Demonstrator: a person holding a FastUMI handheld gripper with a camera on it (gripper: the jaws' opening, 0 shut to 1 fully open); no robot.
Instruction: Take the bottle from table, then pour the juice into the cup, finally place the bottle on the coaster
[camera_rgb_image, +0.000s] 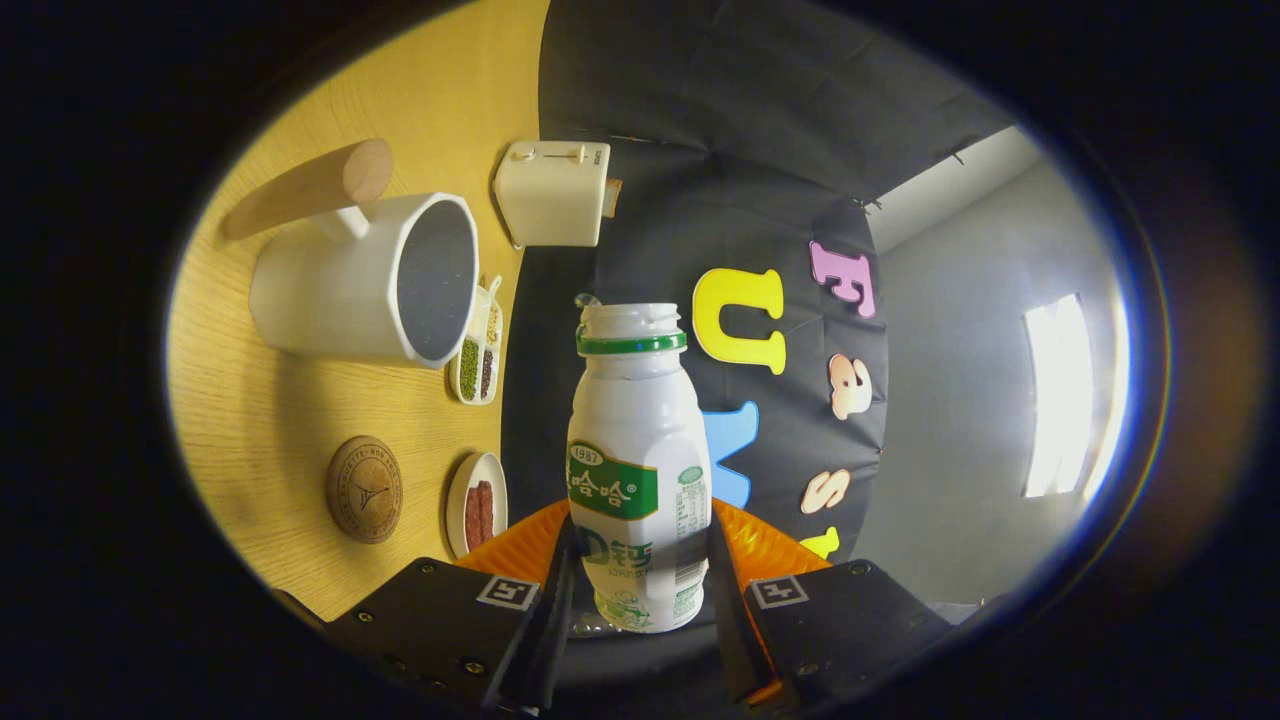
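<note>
Gripper view shows my gripper (640, 575) with both fingers pressed on the lower body of the bottle (638, 460), one on each side, so its open neck points ahead toward the booth wall. The whole scene is rolled sideways, which I judge is me tipping the bottle for the pour into the white cup (365, 280), whose mouth lies off to one side. The round coaster (364, 489) sits bare on the wooden table (270, 420) near the cup, ready for the bottle.

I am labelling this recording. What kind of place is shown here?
Probably a staged kitchen table in a recording booth. A wooden table holds a toaster, a white cup, a coaster and small food dishes, with black cloth as the wall. The gripper is shut on a bottle.
</note>
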